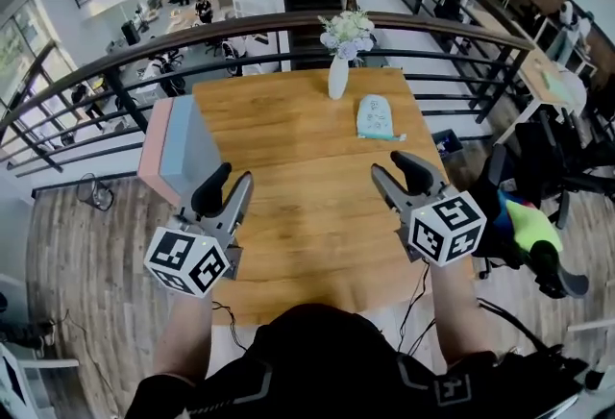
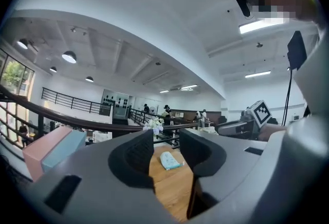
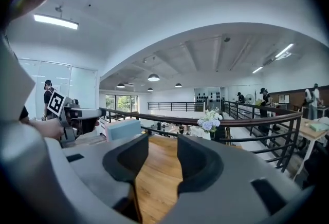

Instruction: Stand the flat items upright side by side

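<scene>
A pink flat item (image 1: 154, 156) and a blue one (image 1: 192, 146) stand upright side by side at the table's left edge, and they show again as the pink item (image 2: 46, 150) and the blue item (image 3: 123, 129). A pale teal pouch (image 1: 376, 116) lies flat at the far right of the table, and the left gripper view looks straight at this pouch (image 2: 169, 160). My left gripper (image 1: 236, 181) hovers over the near left of the table, open and empty (image 2: 166, 152). My right gripper (image 1: 387, 169) hovers at the near right, its jaws apart with nothing between them (image 3: 163, 153).
A white vase of flowers (image 1: 338, 71) stands at the table's far edge, just before a curved railing (image 1: 144, 57). The wooden table (image 1: 307, 215) has bare board between the grippers. An office chair (image 1: 538, 244) stands to the right.
</scene>
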Tool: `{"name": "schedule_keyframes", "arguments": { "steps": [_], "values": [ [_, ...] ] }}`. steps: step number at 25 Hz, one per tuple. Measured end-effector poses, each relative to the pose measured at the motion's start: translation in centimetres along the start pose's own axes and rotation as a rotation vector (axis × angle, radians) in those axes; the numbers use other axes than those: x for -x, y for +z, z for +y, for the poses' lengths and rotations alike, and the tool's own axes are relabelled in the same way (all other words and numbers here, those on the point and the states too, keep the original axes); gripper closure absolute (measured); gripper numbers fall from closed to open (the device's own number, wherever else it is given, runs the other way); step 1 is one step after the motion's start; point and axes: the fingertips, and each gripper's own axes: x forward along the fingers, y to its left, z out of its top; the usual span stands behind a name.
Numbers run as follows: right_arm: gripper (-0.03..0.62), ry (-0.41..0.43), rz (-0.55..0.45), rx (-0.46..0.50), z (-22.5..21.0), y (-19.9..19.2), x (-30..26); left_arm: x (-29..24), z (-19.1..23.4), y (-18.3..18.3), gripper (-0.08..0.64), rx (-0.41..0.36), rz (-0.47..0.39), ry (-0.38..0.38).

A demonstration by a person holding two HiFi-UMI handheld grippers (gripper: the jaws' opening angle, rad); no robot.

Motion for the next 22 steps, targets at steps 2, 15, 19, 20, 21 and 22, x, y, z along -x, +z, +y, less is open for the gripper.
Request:
{"name": "schedule_keyframes", "arguments": {
  "steps": [2,15,19,20,21,22],
  "values": [
    [0.420,0.002,-0.013,-0.011,-0.7,0.3,0.2,-0.3,-0.1,0.7,0.429,0.013,-0.017,-0.003],
    [0.544,0.087,-0.029,0.005,-0.5,0.7,-1.6,0.7,1.4,0.4,0.531,0.063,0.091,0.113],
    [0.572,0.094,-0.028,0.020,-0.3,1.3,-2.3,1.5,1.5,1.0,0.531,0.015,0.042,0.161],
    [0.574,0.100,-0.029,0.017,-0.2,1.4,-2.4,1.6,1.5,0.8,0.531,0.019,0.038,0.174],
    [0.575,0.104,-0.031,0.013,-0.2,1.5,-2.5,1.6,1.6,0.6,0.531,0.025,0.039,0.186],
    [0.575,0.104,-0.033,0.010,-0.1,1.4,-2.6,1.7,1.7,0.3,0.531,0.034,0.043,0.194]
  ]
}}
